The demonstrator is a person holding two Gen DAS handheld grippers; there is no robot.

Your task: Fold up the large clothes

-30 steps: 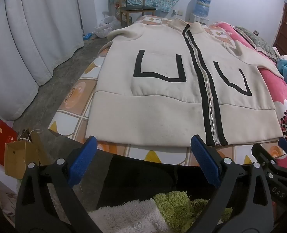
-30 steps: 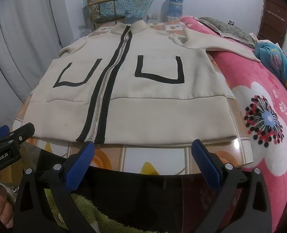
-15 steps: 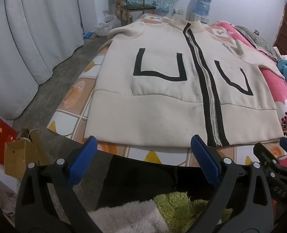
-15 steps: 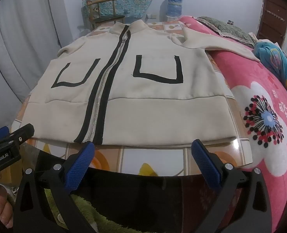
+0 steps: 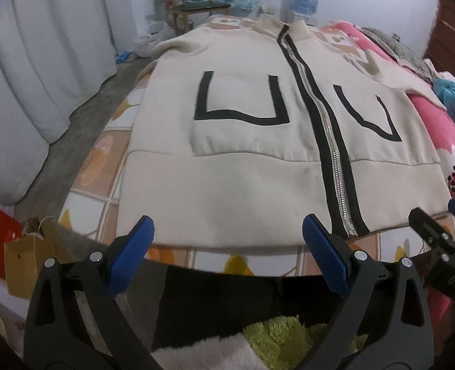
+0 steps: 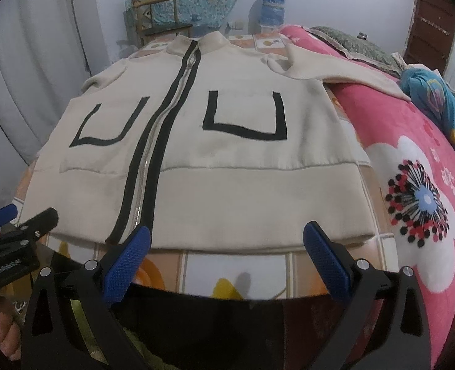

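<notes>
A cream zip jacket [image 5: 242, 182] [image 6: 242, 166] lies spread flat, front up, on the bed. It has a black-edged zip down the middle and black U-shaped pocket outlines. Its hem faces me and its collar points away. One sleeve [image 6: 350, 71] stretches out to the right over the pink blanket. My left gripper [image 5: 227, 234] is open, just short of the hem's left half, with nothing between its blue pads. My right gripper [image 6: 227, 240] is open too, just short of the hem's right half. Each gripper shows at the edge of the other's view.
The bed carries a patterned orange sheet [image 5: 98, 166] and a pink flowered blanket [image 6: 418, 191]. A blue bundle [image 6: 436, 98] lies far right. White curtains [image 5: 27, 77] hang at left, paper bags [image 5: 18, 256] stand on the floor, and a wooden chair [image 5: 196, 3] and water bottle [image 6: 272, 9] stand at the back.
Both grippers have moved forward toward the jacket's hem, which now looms larger and closer to the pads. Both stay open.
</notes>
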